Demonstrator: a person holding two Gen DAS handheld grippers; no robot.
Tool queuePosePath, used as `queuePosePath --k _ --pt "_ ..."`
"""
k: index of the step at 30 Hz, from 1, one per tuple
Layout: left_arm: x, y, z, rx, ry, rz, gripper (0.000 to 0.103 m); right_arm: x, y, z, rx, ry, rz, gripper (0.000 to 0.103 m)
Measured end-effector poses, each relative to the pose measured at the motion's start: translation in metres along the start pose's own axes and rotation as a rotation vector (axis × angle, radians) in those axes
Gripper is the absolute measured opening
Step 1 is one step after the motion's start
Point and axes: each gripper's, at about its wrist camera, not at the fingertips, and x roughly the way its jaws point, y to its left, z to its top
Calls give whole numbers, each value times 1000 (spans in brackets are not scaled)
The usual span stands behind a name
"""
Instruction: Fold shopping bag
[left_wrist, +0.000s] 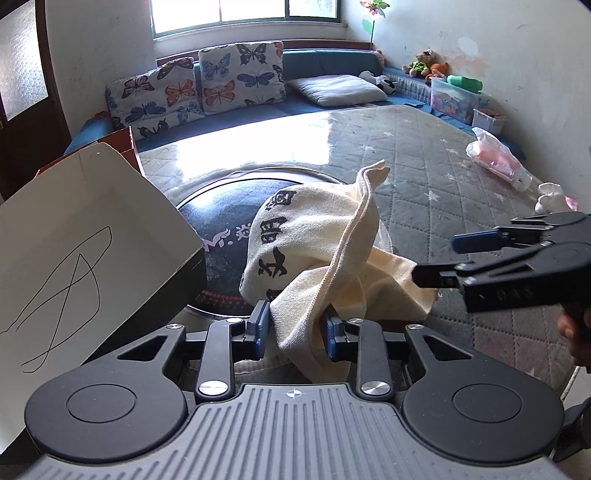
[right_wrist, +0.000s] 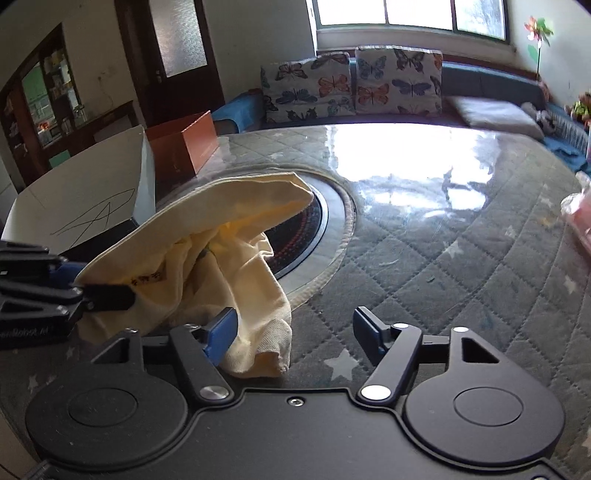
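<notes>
**Two grippers, one crumpled bag**

One cream cloth shopping bag with black letters sits bunched up on the round table, partly over the dark round plate in the middle. The left gripper pinches a fold of the bag between its blue pads. The right gripper has its fingers spread wide and holds nothing; a bag corner lies just beside its left finger. A white box with scribbles stands nearby.
</notes>
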Motion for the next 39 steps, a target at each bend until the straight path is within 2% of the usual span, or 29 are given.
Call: queuePosePath --k 8,14,18,24,27,29,35,39 --pt "2 1 -3 -3 4 -4 30 16 -1 6 23 16 3 56" --pt "2 2 -6 -9 6 -5 30 28 -2 10 41 29 5 54" --pt "2 2 -8 -9 8 -5 29 22 3 7 6 30 -3 42" --pt "-1 -1 -8 2 12 -1 30 15 8 5 -14 20 -6 38" --pt "-4 -5 -9 15 12 10 33 9 9 3 -20 11 -13 40" --pt "-7 -6 -10 18 11 13 36 5 10 1 -24 5 -18 47" --pt "-20 -13 -19 21 7 22 49 -19 16 -14 -31 -20 -33 57" --pt "-32 -20 -30 27 1 22 52 -35 20 -24 -35 -36 -44 67"
